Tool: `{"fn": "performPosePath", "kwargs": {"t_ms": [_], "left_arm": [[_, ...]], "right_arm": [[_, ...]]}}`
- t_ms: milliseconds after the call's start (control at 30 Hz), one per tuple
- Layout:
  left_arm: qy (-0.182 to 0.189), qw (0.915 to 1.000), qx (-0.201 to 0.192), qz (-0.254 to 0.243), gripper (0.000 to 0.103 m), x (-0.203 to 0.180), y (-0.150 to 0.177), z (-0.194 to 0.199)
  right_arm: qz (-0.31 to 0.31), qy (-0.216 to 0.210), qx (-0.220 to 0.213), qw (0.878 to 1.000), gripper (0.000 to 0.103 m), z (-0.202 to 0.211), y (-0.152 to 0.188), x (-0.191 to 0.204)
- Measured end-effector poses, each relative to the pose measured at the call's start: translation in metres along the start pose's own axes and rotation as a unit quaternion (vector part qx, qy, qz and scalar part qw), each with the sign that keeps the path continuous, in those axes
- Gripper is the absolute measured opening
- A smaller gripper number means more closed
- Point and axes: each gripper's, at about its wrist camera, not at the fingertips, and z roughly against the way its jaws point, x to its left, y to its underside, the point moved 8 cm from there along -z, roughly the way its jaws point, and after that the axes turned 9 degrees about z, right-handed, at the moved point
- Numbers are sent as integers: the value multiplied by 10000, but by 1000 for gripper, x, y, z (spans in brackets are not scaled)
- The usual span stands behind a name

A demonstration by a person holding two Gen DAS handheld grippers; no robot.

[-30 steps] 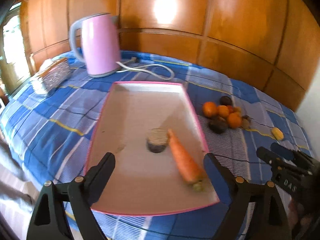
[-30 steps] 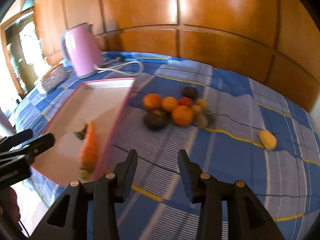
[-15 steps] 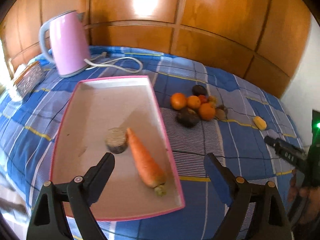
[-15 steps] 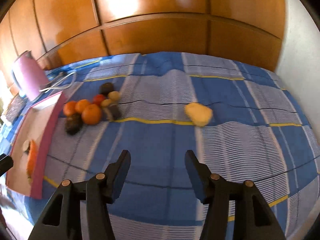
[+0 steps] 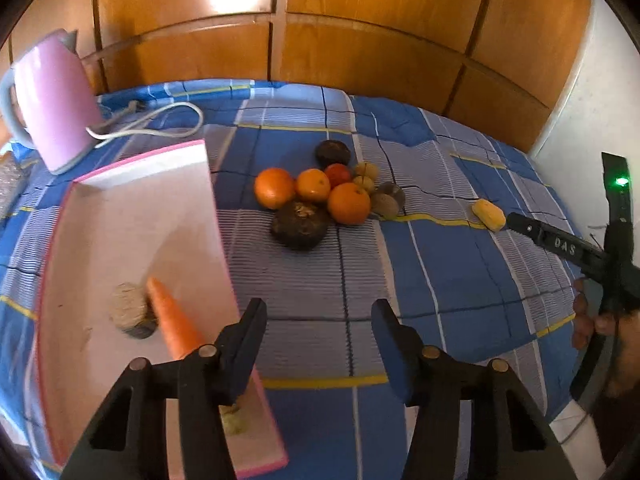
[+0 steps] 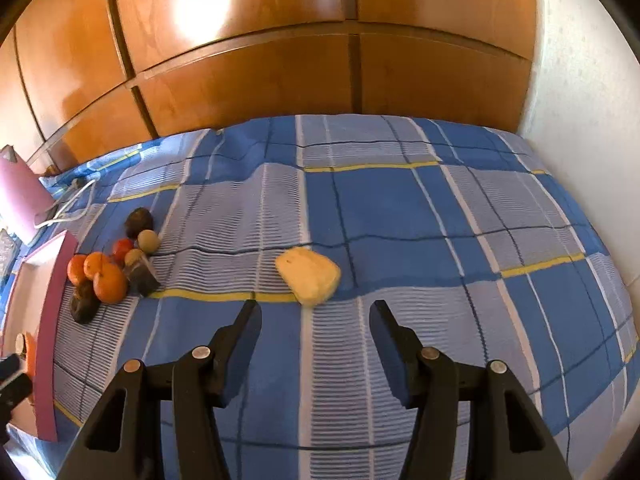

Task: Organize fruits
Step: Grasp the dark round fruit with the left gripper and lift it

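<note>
A pink-rimmed white tray (image 5: pixel 132 216) lies on the blue checked cloth and holds a carrot (image 5: pixel 172 324) and a round grey-brown piece (image 5: pixel 128 310). A pile of oranges (image 5: pixel 348 202) and dark fruits (image 5: pixel 300 224) sits right of the tray; it also shows in the right wrist view (image 6: pixel 108 280). A lone yellow fruit (image 6: pixel 310 276) lies just ahead of my open, empty right gripper (image 6: pixel 314 312); it shows in the left wrist view (image 5: pixel 488 214) too. My left gripper (image 5: pixel 318 312) is open and empty, near the tray's right rim.
A pink kettle (image 5: pixel 52 104) with a white cord (image 5: pixel 160 124) stands at the back left. Wooden panels (image 6: pixel 280 60) back the bed, and a white wall (image 6: pixel 580 80) bounds the right side. My right gripper's body (image 5: pixel 568 244) shows at the right in the left wrist view.
Both grippers have swung right. The left one now faces the fruit pile instead of the tray and its fingers stand closer together. The right one has closed in on the yellow fruit.
</note>
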Motion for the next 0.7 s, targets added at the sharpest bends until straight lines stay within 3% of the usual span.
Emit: {"fn": "performPosePath", "kwargs": {"t_ms": [300, 467, 700], "left_arm": [[-42, 9998, 119, 128, 54, -7, -14, -23], [-52, 9995, 160, 270, 46, 1, -26, -32], [-239, 9990, 223, 316, 48, 4, -44, -55]], "right_arm": [[695, -499, 7, 9963, 52, -11, 0, 53], [864, -703, 31, 9938, 46, -14, 2, 72], [1061, -915, -21, 9901, 42, -15, -4, 91]]}}
